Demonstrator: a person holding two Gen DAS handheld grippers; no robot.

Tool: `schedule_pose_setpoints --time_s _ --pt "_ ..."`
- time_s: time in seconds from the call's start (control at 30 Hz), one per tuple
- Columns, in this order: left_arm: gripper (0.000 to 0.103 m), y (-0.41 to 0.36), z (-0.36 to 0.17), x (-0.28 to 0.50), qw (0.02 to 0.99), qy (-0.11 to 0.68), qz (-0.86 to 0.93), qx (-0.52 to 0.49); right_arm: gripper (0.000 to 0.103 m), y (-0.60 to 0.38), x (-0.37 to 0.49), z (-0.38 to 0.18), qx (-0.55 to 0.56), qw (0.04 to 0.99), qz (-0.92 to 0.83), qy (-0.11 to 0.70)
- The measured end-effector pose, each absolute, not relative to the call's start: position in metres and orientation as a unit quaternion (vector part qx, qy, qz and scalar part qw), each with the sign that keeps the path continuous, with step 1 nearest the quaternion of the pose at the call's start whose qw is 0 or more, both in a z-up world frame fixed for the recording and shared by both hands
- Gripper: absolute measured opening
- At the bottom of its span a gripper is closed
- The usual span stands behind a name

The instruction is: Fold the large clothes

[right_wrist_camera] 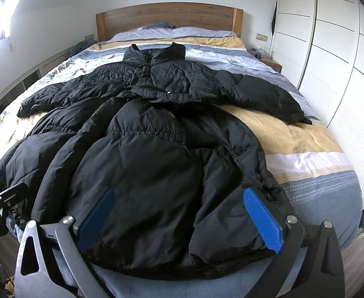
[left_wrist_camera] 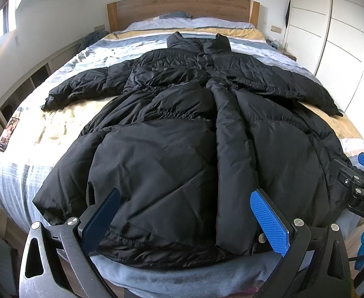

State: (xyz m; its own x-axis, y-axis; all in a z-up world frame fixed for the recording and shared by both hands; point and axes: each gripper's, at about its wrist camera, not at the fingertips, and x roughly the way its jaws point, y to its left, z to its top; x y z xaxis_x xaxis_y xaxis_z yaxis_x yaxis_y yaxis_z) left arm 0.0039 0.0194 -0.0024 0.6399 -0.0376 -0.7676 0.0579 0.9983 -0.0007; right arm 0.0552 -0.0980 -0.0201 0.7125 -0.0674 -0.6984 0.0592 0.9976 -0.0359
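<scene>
left gripper (left_wrist_camera: 185, 219) fingers wide apart, blue pads (left_wrist_camera: 269, 223) astride near hem of coat (left_wrist_camera: 182, 129), not pinching. right gripper (right_wrist_camera: 179, 217) fingers also spread, over hem further right. coat black, puffy, flat on bed (right_wrist_camera: 306, 149), collar far, sleeves out left and right. striped duvet under it. wooden headboard (left_wrist_camera: 182, 7) far. white wardrobe (right_wrist_camera: 331, 49) right.

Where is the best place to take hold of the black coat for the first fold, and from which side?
Probably the hem corners of the black coat: it lies flat, collar toward the headboard, hem at the near bed edge. Both open grippers, left and right, already face the hem, so come from the foot side.
</scene>
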Motion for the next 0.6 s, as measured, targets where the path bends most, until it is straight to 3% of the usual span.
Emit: schedule_pose_setpoints --time_s 0.6 --pt "0.102 0.001 0.041 0.001 0.911 0.402 -0.047 0.072 0.103 -0.109 0.055 0.026 0.005 0.94 -0.035 0.34"
